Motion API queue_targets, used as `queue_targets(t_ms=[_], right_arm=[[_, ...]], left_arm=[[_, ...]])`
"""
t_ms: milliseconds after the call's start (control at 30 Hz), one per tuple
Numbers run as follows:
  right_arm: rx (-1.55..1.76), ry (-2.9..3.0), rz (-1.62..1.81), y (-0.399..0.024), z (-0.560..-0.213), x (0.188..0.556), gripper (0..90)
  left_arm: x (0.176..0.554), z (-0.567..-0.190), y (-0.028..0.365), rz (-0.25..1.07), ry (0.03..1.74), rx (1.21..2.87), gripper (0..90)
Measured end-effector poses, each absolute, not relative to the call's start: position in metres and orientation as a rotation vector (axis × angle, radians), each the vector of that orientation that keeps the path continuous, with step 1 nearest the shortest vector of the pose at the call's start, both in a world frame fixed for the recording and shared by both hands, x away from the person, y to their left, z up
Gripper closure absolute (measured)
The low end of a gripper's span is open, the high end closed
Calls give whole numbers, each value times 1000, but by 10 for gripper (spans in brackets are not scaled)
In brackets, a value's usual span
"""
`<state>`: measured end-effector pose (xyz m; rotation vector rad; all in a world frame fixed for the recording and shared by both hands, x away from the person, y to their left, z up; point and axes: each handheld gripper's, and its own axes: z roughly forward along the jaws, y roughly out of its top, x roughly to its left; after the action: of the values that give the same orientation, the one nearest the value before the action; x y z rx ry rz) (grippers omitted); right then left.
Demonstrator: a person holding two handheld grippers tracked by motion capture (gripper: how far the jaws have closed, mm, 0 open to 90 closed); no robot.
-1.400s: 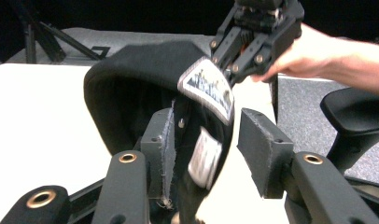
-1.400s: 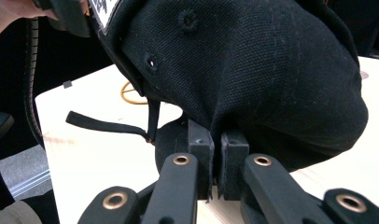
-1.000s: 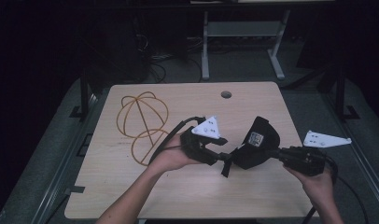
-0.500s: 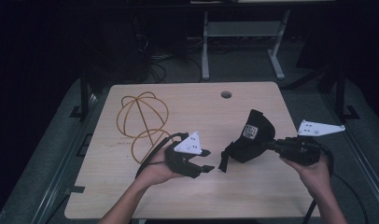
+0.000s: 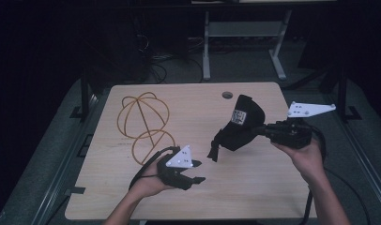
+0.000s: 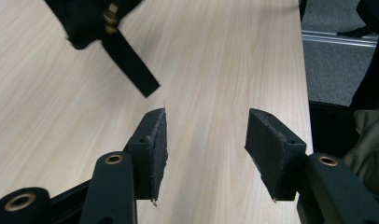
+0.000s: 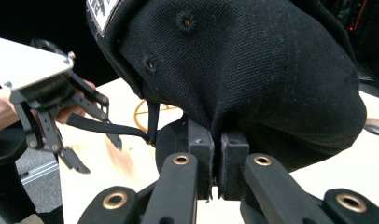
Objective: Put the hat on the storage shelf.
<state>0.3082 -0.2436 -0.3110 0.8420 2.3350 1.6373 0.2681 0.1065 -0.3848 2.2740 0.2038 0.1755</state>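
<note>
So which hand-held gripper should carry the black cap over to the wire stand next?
Right. The right hand-held gripper is already shut on the black cap, holding it above the table. The left hand-held gripper is open with nothing in it, nearer the wire stand.

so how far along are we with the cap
Done: the right gripper is shut on the black cap and has it in the air above the table. In hand: the left gripper has just been opening, nothing between its pads, the cap's strap dangling ahead of it. Left, probably: the wire stand still sits bare.
</note>
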Motion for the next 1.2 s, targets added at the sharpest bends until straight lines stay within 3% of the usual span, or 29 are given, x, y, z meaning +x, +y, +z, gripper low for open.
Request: queue_targets(t_ms=[700, 1200], right_arm=[[628, 2425, 1649, -168, -251, 334, 860], [548, 2462, 1669, -127, -226, 349, 860]], left_arm=[[260, -410, 111, 152, 195, 2310, 469], [260, -416, 109, 137, 166, 2325, 469]])
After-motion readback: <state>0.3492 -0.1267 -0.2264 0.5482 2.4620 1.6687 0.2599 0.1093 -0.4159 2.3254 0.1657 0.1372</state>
